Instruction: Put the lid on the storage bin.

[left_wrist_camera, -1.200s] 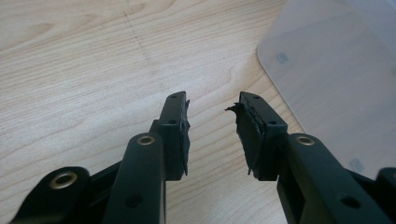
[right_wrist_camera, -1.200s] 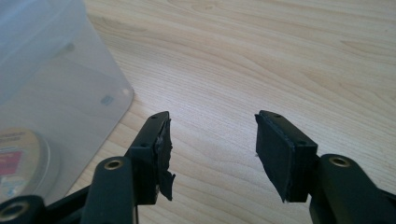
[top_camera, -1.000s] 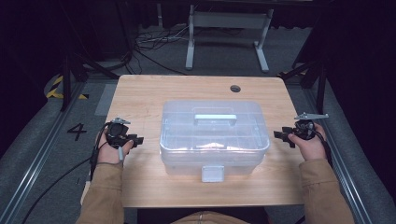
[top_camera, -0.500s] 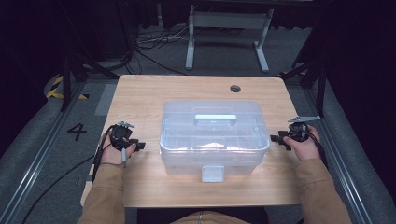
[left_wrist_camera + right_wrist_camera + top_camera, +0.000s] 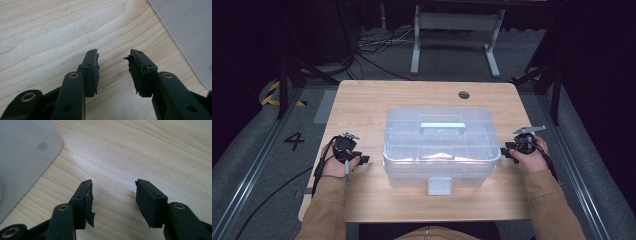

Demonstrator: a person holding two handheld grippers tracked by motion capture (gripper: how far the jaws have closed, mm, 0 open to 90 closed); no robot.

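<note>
The clear lidded plastic box [image 5: 441, 147] sits mid-table — left gripper [image 5: 360, 160] at nine o'clock, jaws just widening, empty; right gripper [image 5: 507, 151] at three, agape, empty.

We see a clear plastic storage box [image 5: 439, 145] sitting upright and closed at the table's middle, its lid bearing a pale handle [image 5: 442, 125] and a white front latch [image 5: 439, 185], lying between the two grippers' fingers, just beside the right ones and near the left.
</note>
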